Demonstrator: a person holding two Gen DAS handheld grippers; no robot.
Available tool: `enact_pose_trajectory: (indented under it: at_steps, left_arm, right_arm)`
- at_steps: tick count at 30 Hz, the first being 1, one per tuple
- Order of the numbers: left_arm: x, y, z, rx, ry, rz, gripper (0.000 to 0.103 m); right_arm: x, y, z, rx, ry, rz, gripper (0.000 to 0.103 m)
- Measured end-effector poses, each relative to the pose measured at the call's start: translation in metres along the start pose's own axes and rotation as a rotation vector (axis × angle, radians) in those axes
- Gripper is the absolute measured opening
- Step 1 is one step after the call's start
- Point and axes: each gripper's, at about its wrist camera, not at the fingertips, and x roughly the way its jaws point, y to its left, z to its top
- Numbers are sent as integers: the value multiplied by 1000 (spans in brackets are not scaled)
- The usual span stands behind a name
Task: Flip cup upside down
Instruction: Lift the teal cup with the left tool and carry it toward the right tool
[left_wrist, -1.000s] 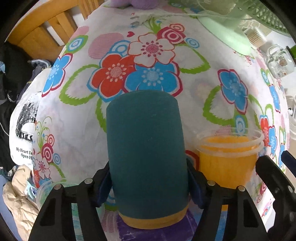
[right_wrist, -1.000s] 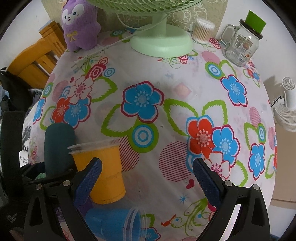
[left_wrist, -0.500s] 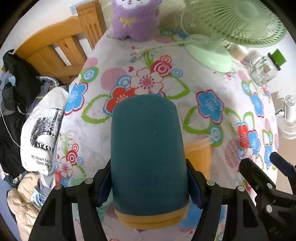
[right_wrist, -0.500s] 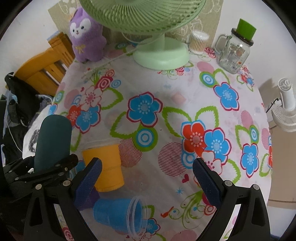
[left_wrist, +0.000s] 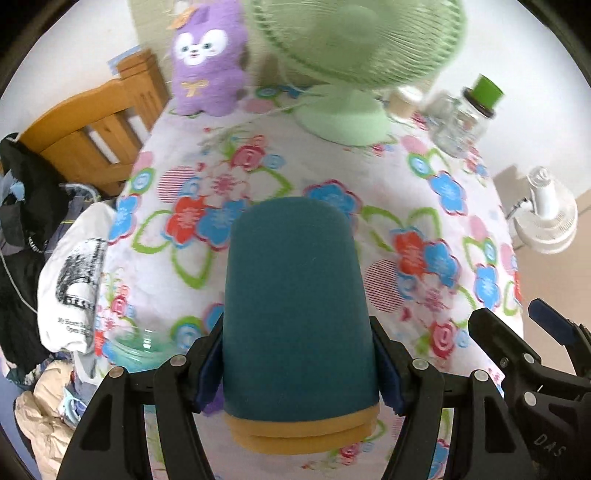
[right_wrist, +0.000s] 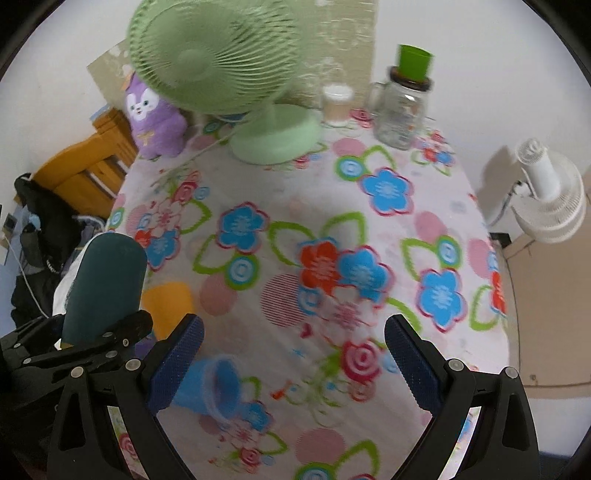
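Note:
My left gripper (left_wrist: 297, 363) is shut on a dark teal cup (left_wrist: 297, 314) with a mustard band at its near end. It holds the cup above the flowered tablecloth (left_wrist: 424, 206), closed end pointing away from the camera. The cup also shows in the right wrist view (right_wrist: 105, 284), held at the left by the left gripper (right_wrist: 85, 350). My right gripper (right_wrist: 293, 354) is open and empty above the table. An orange cup (right_wrist: 168, 302) stands beside the teal one. A blue cup (right_wrist: 212, 384) lies on its side near my right gripper's left finger.
A green desk fan (right_wrist: 236, 74), a purple plush toy (right_wrist: 151, 118), a glass jar with a green lid (right_wrist: 404, 99) and a small white container (right_wrist: 336, 103) stand at the table's far edge. A wooden chair (left_wrist: 92, 136) with clothes is left. A white fan (right_wrist: 546, 192) is off the table's right edge.
Both grippers have risen and tilted up, so more of the far table and wall shows. The left gripper has lifted the teal cup higher above the table. The right gripper stays open.

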Motion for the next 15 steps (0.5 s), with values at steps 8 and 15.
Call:
enact_pose_trajectory:
  at_steps: [8, 15]
  left_arm:
    - [16, -60, -19, 55, 29, -61, 69]
    - [45, -101, -34, 77, 71, -94, 69]
  right_arm:
    - [-9, -63, -24, 58, 20, -60, 100]
    - [-1, -111, -41, 105, 51, -106, 100]
